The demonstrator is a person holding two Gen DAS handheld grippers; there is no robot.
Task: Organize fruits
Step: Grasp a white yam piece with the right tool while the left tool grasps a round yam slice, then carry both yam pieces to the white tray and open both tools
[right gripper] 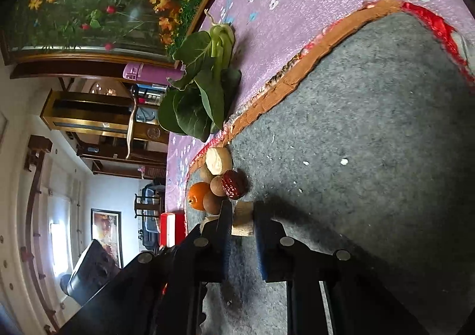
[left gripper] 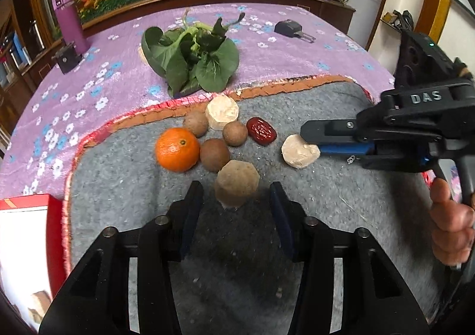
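Right gripper clamps a pale chunk; left gripper is released: set yours gently beside the pile.

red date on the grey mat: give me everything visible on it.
The red date is a small oblong fruit with glossy, dark red, wrinkled skin flecked with pale streaks. It lies on its side on the grey mat, unheld, at the right end of the fruit cluster. It sits close against a brown round fruit on its left; contact is unclear. Neither tool touches it.
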